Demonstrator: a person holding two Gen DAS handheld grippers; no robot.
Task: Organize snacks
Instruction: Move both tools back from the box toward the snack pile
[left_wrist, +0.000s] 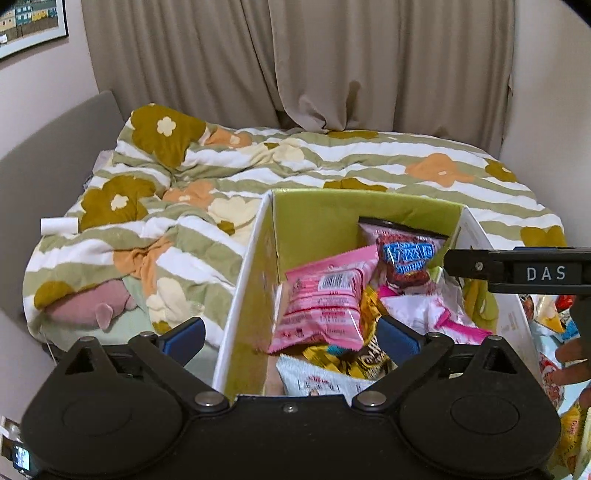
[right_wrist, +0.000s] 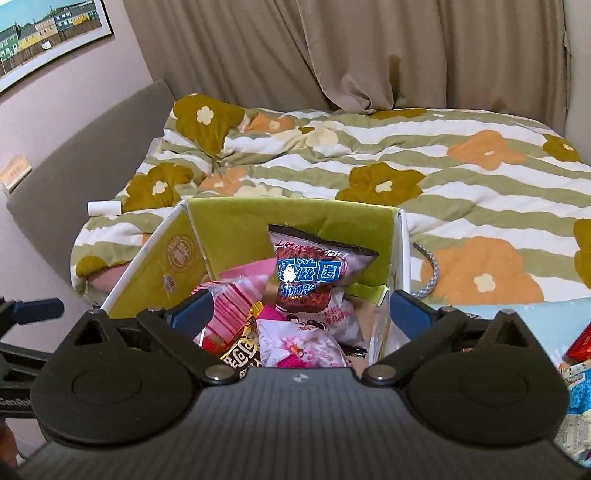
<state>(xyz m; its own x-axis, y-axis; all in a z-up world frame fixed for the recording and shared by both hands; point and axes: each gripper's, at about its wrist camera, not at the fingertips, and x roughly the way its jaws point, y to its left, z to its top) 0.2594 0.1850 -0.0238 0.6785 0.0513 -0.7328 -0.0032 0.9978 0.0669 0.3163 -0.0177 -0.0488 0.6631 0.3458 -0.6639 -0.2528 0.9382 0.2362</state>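
- Left wrist view, progress: the green-lined box on the floral duvet already holds a loose heap of snack packets; judged well along, not finished, since more packets lie outside the box, past its right wall
- Left wrist view, count in box: one pink packet on top at the middle; one dark-red crunch bag leaning at the far wall; one pale packet at the near edge; yellow and brown wrappers beneath, number not clear
- Left wrist view, grippers: left gripper spread wide, nothing between its pads, straddling the box's left wall; a finger of the right gripper reaches over the box's right wall
- Right wrist view, progress: right gripper wide apart and empty above the box; the crunch bag stands free against the far wall
- Right wrist view, count: one crunch bag, one brown-and-gold packet at the near edge, at least three pink-and-white packets; outside the box's right wall a few more packets, partly cut off
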